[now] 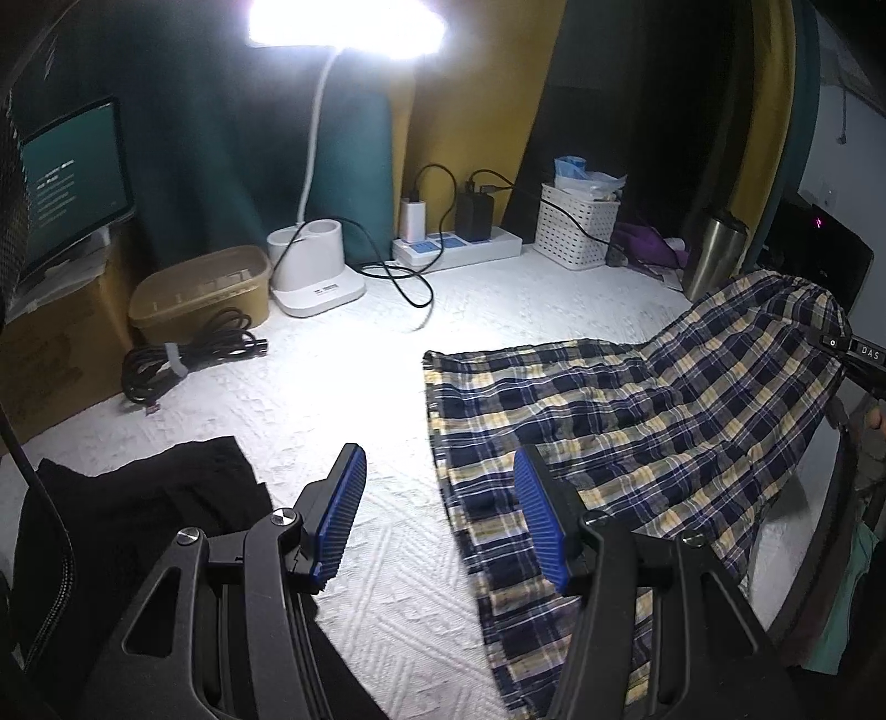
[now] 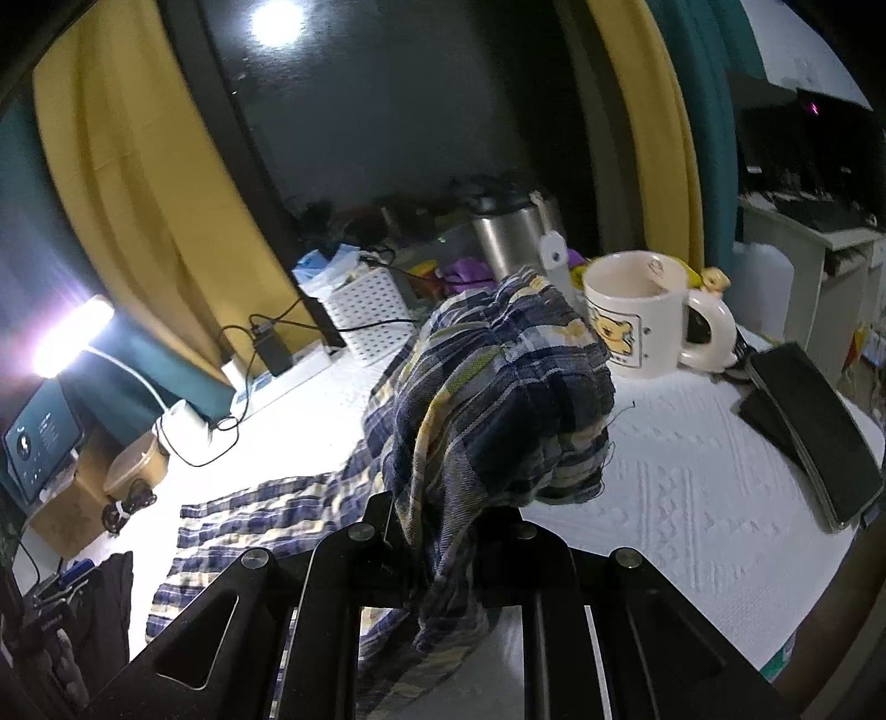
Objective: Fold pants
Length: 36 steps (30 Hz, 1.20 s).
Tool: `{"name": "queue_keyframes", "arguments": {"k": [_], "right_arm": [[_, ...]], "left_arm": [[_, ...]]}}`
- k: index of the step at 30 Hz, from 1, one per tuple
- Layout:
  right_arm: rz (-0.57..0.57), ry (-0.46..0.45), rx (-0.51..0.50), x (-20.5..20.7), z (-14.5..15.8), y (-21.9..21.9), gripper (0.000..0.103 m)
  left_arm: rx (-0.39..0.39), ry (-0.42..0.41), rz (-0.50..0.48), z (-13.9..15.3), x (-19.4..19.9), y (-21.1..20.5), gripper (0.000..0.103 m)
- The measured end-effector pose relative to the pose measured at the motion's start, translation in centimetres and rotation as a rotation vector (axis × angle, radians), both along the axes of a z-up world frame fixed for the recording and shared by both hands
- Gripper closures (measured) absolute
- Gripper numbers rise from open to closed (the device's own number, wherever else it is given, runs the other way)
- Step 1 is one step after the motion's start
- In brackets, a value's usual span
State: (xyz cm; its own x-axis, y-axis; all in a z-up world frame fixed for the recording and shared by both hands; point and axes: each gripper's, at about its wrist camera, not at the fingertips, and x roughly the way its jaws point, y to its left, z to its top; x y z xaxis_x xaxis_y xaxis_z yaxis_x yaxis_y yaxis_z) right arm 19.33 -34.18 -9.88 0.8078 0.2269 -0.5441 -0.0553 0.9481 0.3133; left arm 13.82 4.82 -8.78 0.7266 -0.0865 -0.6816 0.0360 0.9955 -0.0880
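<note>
Left claw [image 1: 440, 515] gapes empty; right claw [image 2: 437, 545] pinches plaid pants [image 1: 609, 432], stretched front-to-back.

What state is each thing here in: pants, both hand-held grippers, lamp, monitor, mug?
Plaid pants: one end lifted, rest flat on table.
Left hand-held gripper: open, empty.
Right hand-held gripper: shut on pants.
Lamp: on.
Monitor: on.
Mug: upright.

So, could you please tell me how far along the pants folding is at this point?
Done: nothing looks folded yet; most of the plaid pants lie spread on the white cloth.
In hand: the right gripper is shut on one bunched end, lifted off the surface. The left gripper is open, holding nothing.
Left: every fold.
</note>
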Motion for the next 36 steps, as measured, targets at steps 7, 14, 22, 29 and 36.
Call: {"name": "queue_keyframes", "arguments": {"k": [7, 14, 22, 29, 36], "right_arm": [[0.034, -0.021, -0.037, -0.3, 1.6, 2.8, 0.088], [0.09, -0.028, -0.077, -0.3, 2.4, 6.4, 0.088], [0.163, -0.025, -0.107, -0.1, 2.4, 10.3, 0.088], [0.237, -0.007, -0.124, 0.2, 1.6, 14.1, 0.088], [0.32, 0.033, -0.151, 0.4, -0.4, 18.3, 0.088]], "left_arm": [[-0.018, -0.013, 0.022, -0.1, -1.0, 1.8, 0.048], [-0.036, -0.014, 0.051, -0.5, -1.7, 3.9, 0.048], [-0.058, -0.011, 0.071, -1.3, -2.4, 6.0, 0.048], [-0.065, 0.0, 0.093, -2.0, -2.7, 7.8, 0.048], [-0.062, 0.017, 0.095, -2.9, -2.6, 8.5, 0.048]]}}
